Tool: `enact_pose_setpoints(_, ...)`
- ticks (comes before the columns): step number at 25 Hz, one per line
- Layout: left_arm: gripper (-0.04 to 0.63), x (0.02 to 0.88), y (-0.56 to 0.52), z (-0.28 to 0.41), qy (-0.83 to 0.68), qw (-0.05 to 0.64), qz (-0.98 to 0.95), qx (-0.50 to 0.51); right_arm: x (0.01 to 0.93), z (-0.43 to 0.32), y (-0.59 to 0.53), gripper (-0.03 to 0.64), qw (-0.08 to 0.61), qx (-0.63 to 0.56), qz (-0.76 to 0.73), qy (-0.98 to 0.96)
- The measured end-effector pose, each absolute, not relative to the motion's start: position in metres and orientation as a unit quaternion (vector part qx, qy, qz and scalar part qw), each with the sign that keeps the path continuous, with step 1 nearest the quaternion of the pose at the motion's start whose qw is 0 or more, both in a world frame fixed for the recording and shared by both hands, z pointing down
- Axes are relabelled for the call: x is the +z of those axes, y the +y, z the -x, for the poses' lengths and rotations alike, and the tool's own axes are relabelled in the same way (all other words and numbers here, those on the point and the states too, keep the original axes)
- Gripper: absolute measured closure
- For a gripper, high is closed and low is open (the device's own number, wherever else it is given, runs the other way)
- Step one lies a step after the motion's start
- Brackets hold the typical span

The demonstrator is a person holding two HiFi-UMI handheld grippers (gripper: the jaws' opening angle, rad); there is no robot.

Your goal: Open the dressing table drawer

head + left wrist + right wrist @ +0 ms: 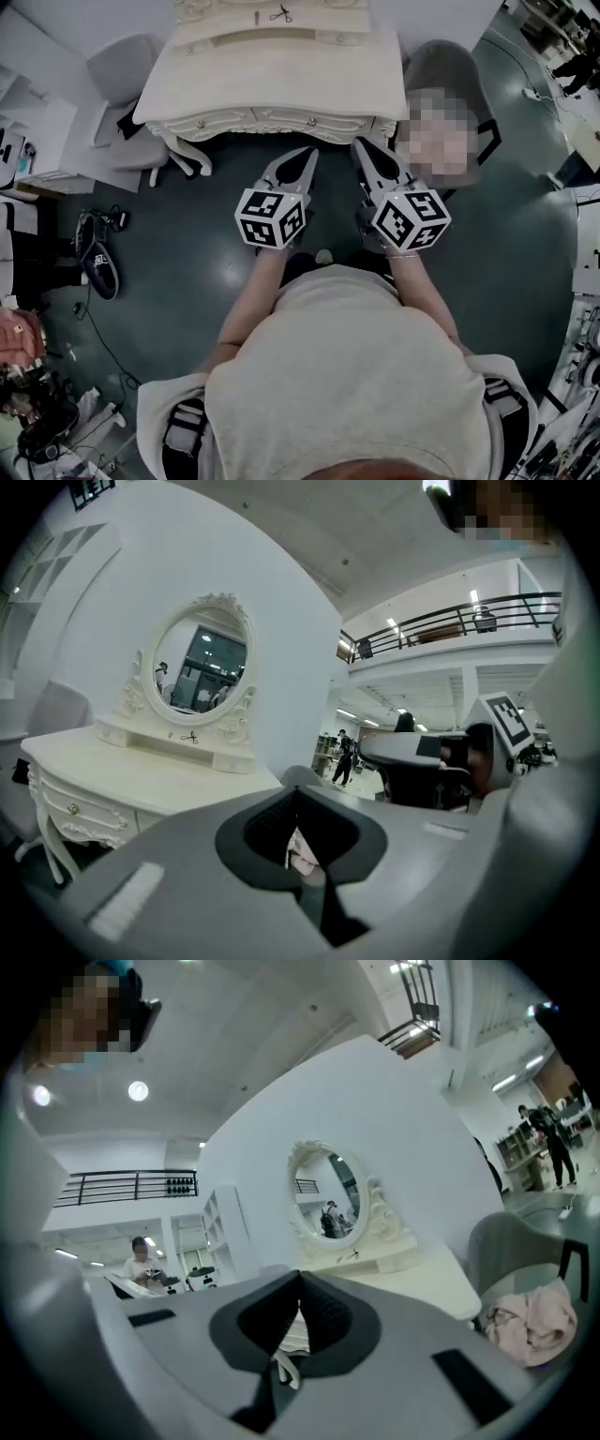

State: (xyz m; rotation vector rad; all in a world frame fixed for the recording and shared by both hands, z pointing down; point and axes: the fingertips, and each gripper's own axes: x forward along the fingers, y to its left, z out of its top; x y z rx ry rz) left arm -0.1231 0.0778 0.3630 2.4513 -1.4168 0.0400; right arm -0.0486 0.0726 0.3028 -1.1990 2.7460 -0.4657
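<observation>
Though head view shows drawer, only 2 gripper views show mirror.

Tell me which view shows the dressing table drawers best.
The head view: the drawer fronts run across the whole table edge, with the knobs visible. The left gripper view shows only their left end, and the right gripper view shows only the tabletop.

cream dressing table, scissors on its shelf, perhaps a pen
</observation>
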Motion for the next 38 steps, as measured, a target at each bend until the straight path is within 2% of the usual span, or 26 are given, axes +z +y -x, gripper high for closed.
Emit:
enact_pose_setpoints(10, 0.586, 0.379, 0.018, 0.139, -0.468, 0.178, -0.866, 0.009, 0.331, 0.080, 0.018, 0.617, -0.021, -0.122, 0.401, 0.908)
enact_pose_setpoints(24, 0.586, 0.388, -0.128, 0.137, -0.484, 0.173, -0.857, 0.026, 0.339, 0.062, -0.142, 0.617, -0.005, -0.141, 0.400, 0.906)
enact_pose_setpoints(38, 0.586, 0.410, -0.287, 0.111, -0.494, 0.186, -0.848, 0.053, 0.367, 0.032, -0.287, 0.617, -0.055, -0.151, 0.417, 0.895)
